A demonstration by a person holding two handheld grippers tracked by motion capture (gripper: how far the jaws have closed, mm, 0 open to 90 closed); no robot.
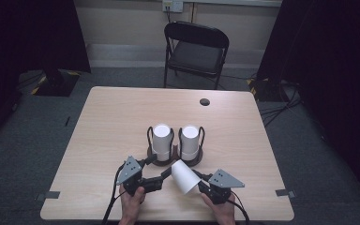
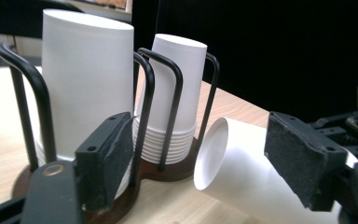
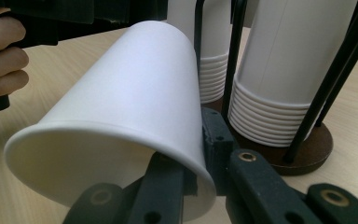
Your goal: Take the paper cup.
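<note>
A: Item one?
B: Paper cup (image 1: 183,176), plain white, tapered, lying tilted near the table's (image 1: 112,117) front edge, its base toward the cup holder (image 1: 194,161).
A: Held how?
B: Right gripper (image 3: 200,154) pinches its rim wall, one jaw inside, one outside.
A: Left gripper (image 2: 200,156)?
B: Jaws spread apart, empty, beside the cup's base.
A: Remaining stock?
B: Two upside-down white stacks (image 1: 161,139) in the holder's wire loops.

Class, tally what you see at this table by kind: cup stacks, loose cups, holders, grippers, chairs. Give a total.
Stacks of white cups: 2
Loose white cup: 1
Black wire cup holder: 1
Grippers: 2, left, right
Chair: 1
Total: 7
</note>
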